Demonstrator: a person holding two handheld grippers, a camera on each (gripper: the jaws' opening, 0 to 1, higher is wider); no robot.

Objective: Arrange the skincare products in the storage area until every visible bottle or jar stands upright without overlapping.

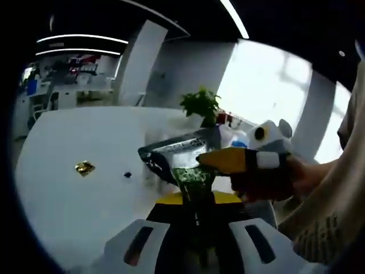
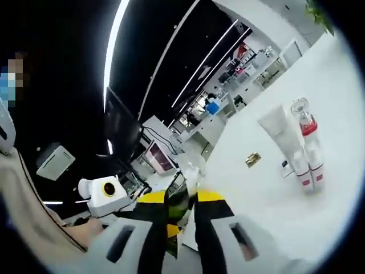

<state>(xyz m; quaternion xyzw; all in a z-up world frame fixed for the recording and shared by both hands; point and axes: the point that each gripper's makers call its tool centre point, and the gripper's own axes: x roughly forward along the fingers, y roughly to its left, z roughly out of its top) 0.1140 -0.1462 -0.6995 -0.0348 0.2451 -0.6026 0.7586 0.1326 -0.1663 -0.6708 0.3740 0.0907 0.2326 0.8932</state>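
Observation:
A dark sachet (image 1: 174,154) with a silvery top and green print hangs in the air above the white table (image 1: 68,205). My left gripper (image 1: 197,200) is shut on its lower edge. My right gripper (image 1: 228,161), held by a hand, comes in from the right with its yellow jaw on the sachet's right side. In the right gripper view, my right gripper (image 2: 181,205) is shut on a green-tinted piece of the sachet (image 2: 181,197). On the table beyond it stand a white tube (image 2: 282,137), a clear-capped bottle with a red band (image 2: 305,123) and white bottles (image 2: 308,171) close together.
A small gold packet (image 1: 84,168) (image 2: 252,158) and a tiny dark item (image 1: 127,174) lie on the table. A potted plant (image 1: 202,105) stands at its far edge. A person's sleeve (image 1: 325,228) is at the right.

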